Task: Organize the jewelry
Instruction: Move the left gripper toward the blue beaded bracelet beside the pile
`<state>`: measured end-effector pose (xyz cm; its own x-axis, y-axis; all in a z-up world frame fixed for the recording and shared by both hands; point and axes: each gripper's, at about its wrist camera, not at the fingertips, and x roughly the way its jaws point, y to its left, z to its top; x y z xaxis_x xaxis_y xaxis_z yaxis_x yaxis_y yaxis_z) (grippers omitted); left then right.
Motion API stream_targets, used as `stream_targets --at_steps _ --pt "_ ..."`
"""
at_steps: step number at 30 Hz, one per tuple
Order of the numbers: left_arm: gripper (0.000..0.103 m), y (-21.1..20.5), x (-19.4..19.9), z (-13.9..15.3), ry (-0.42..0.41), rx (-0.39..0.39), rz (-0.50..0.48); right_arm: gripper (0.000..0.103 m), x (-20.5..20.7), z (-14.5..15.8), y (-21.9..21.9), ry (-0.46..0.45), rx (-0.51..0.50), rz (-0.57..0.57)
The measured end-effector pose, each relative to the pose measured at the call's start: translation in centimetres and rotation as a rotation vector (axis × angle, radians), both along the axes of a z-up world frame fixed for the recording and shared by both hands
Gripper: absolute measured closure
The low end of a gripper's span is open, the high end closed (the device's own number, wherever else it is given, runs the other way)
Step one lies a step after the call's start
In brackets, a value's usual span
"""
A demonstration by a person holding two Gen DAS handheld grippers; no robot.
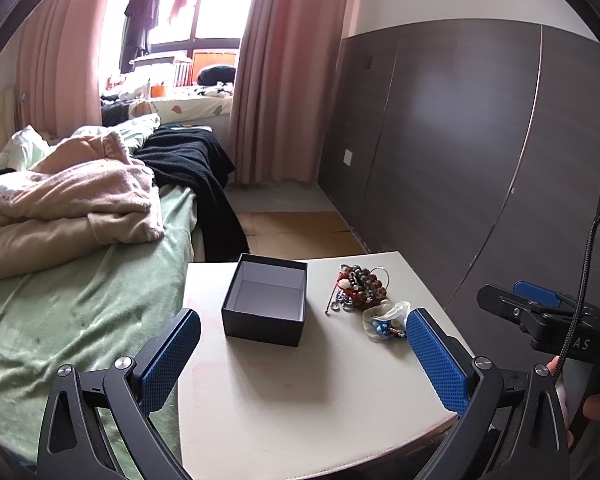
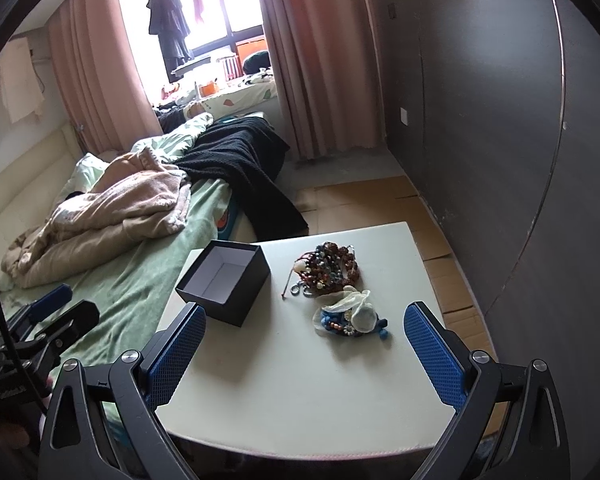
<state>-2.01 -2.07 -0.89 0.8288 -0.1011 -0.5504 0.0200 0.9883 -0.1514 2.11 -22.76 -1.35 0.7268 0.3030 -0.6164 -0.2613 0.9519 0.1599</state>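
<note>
**Two open grippers over a bedside table of beads**

Two grippers hang above the pale table (image 1: pixel 300 392) as I watch from both wrist cameras. My left gripper (image 1: pixel 302 354) has its blue pads spread wide with nothing between them; my right gripper (image 2: pixel 306 346) is likewise released and empty. Neither touches anything on the table.

The black box (image 1: pixel 265 322), lidless and white inside, sits toward the table's left side, near the bed (image 1: pixel 80 320). Its interior looks bare. To its right, apart from it, lies a tangled heap of beaded jewelry (image 1: pixel 360 286) in reds, browns and greys. Just in front of that heap rests a small translucent pouch (image 2: pixel 354 312) with blue beads (image 2: pixel 382 326) spilling beside it.

Behind, pink curtains (image 2: pixel 312 60) frame a bright window.
</note>
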Motion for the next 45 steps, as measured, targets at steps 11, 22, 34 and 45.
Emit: stream_targets --at_steps 11,22,34,45 --pt "0.001 -0.8 1.3 -0.9 0.016 -0.025 0.015 0.003 0.8 -0.4 -1.4 0.02 0.015 -0.032" --pt "0.022 -3.0 5.5 -4.9 0.116 -0.048 -0.058 0.003 4.1 -3.3 -4.1 0.143 0.091 -0.115" --pt "0.036 -5.7 9.4 -7.2 0.173 -0.061 -0.133 0.015 8.0 -6.4 -6.8 0.261 0.173 -0.177" --pt "0.052 -8.4 14.3 -11.7 0.309 -0.03 -0.196 0.029 11.6 -9.6 -7.9 0.371 0.245 -0.2"
